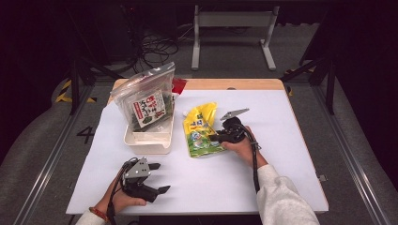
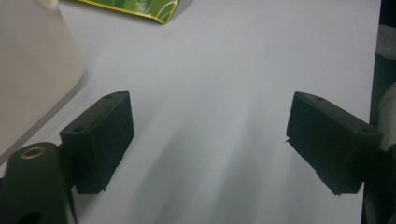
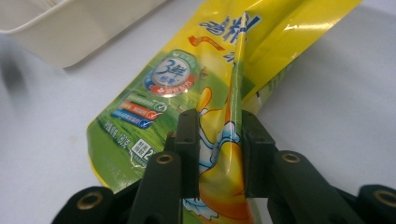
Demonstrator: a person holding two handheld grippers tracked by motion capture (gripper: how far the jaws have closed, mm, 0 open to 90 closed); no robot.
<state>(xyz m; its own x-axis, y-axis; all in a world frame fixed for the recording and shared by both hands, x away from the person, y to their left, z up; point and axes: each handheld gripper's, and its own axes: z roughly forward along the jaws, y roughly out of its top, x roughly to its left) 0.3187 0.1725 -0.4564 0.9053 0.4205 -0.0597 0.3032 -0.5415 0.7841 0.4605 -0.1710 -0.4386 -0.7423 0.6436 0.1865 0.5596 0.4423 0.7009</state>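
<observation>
Pinching a raised fold of the yellow-green snack pouch, the right gripper has its two black jaws drawn in on either side of the crease, pads pressed to the film; the bag bulges up between them, so the hold looks real rather than a near miss. Outward from those jaws the pouch runs away along the gripper's own line, its long axis stretching toward the far yellow end; in the high view the right gripper comes in from the right edge of the pouch, which lies flat on the white table just beside the cream bin. That bin sits to the left of the pouch and already props a clear bag of seaweed packs; any carry to it would likely go leftward, a short way. The left gripper rests near the front table edge with jaws wide apart and nothing between them, well apart from the pouch; the right hand is plainly the nearer.
</observation>
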